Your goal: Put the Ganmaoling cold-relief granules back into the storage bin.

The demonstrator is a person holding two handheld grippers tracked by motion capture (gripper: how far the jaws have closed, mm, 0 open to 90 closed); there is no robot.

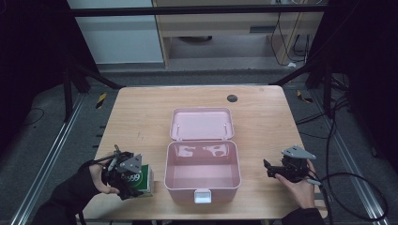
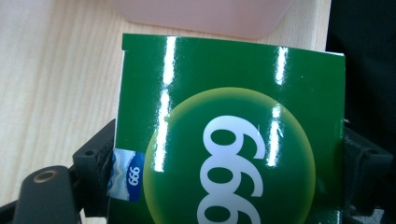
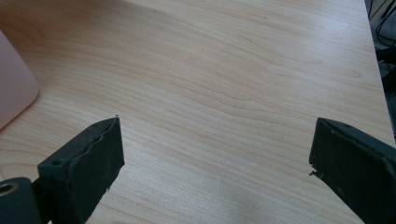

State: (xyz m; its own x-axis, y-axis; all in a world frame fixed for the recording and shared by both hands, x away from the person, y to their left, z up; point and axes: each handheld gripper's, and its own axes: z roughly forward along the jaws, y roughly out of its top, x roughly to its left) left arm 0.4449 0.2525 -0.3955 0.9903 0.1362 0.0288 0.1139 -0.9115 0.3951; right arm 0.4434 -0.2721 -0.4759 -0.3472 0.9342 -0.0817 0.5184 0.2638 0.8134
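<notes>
A green carton marked 999 (image 1: 141,180) stands near the table's front left, beside the pink box. My left gripper (image 1: 123,176) is shut on it. In the left gripper view the green carton (image 2: 224,140) sits between both jaws, which press its two sides, with the pink box (image 2: 201,16) just beyond. The pink box (image 1: 202,187) lies open in the middle of the table, its lid (image 1: 202,123) folded back and nothing inside. My right gripper (image 1: 277,169) rests on the table right of the box, open, jaws wide apart over bare wood (image 3: 219,140).
A white latch (image 1: 202,195) sticks out of the pink box's front wall. A small dark round disc (image 1: 232,98) sits near the table's far edge. The box's corner (image 3: 14,88) shows at the left in the right gripper view. Cables trail off the table's right side.
</notes>
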